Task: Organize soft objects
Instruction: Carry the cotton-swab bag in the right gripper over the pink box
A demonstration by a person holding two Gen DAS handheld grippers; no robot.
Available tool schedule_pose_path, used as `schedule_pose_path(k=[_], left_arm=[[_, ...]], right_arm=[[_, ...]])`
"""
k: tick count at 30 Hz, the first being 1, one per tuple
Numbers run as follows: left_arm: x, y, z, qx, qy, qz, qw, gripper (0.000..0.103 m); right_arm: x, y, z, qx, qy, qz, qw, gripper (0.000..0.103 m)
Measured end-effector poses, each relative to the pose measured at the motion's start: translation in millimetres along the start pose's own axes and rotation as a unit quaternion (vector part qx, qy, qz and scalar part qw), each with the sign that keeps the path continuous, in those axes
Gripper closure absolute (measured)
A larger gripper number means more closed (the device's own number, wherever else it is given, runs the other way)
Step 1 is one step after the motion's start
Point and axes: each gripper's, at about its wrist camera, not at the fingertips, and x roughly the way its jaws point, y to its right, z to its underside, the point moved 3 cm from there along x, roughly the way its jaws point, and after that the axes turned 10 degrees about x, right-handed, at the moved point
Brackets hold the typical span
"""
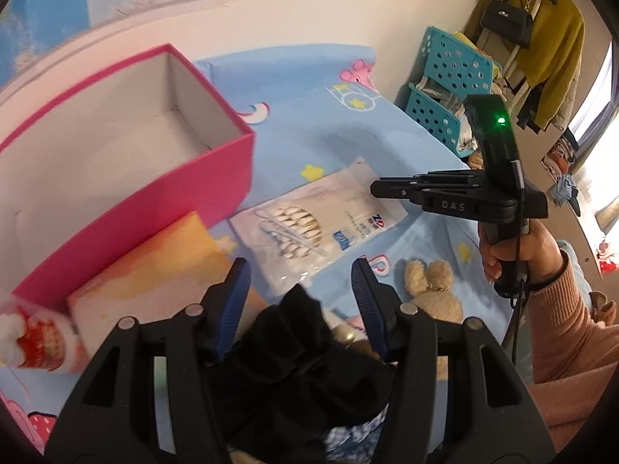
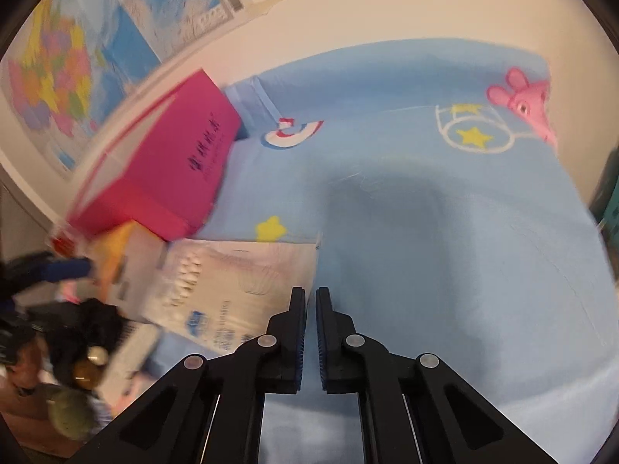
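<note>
Pink cardboard box (image 1: 127,178), open and empty, sits at ten o'clock on the blue cartoon-print bedsheet (image 1: 309,123). At six o'clock the left gripper (image 1: 301,294) pinches a black ruffled cloth (image 1: 294,363) between its blue pads. A clear packet of cotton swabs (image 1: 309,228) lies at centre. At three o'clock the right gripper (image 2: 310,297) hangs pressed together, empty, above a beige plush rabbit (image 1: 433,290).

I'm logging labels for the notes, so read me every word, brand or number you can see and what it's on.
"DAS": on the right gripper.
Cotton swab packet: red and blue print, too small to read.
Pink box: dark characters on its side, too blurred to read.
Wall maps: lettering unreadable.
</note>
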Motion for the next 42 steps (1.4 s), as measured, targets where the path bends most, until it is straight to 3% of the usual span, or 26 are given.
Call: schedule_pose_path(k=[2, 7, 15, 18, 21, 24, 27, 31, 34, 42], left_arm=[[9, 3, -4, -0.001, -0.012, 0.004, 0.9999, 0.047], [28, 8, -12, -0.014, -0.039, 0.022, 0.9989, 0.047], [70, 16, -22, -0.041, -0.117, 0.025, 0.9919, 0.047], [84, 18, -26, -0.041, -0.142, -0.001, 0.9890, 0.047], [96, 23, -28, -0.047, -0.162, 0.012, 0.9856, 0.044], [99, 26, -32, -0.051, -0.154, 0.008, 0.9867, 0.037], [100, 29, -35, -0.042, -0.153, 0.015, 0.9872, 0.033], [97, 24, -37, -0.057, -0.138, 0.042, 0.9879, 0.033], [89, 21, -37, -0.065, -0.122, 0.062, 0.9885, 0.034], [49, 26, -37, -0.058, -0.060, 0.065, 0.9944, 0.035]], right_arm=[[-6, 1, 2, -0.016, 0.012, 0.034, 0.999, 0.099], [-15, 18, 3, -0.008, 0.029, 0.058, 0.998, 0.099], [-25, 40, 5, 0.017, 0.045, 0.046, 0.998, 0.099], [-25, 42, 6, 0.022, 0.049, 0.036, 0.998, 0.098], [-26, 47, 6, 0.039, 0.050, 0.012, 0.998, 0.096], [-26, 48, 6, 0.052, 0.045, -0.017, 0.998, 0.088], [-26, 45, 7, 0.060, 0.042, -0.050, 0.996, 0.067], [-23, 37, 7, 0.042, 0.038, -0.050, 0.997, 0.068], [-21, 34, 8, 0.040, 0.033, -0.051, 0.997, 0.084], [-47, 16, 8, 0.032, 0.065, -0.073, 0.995, 0.084]])
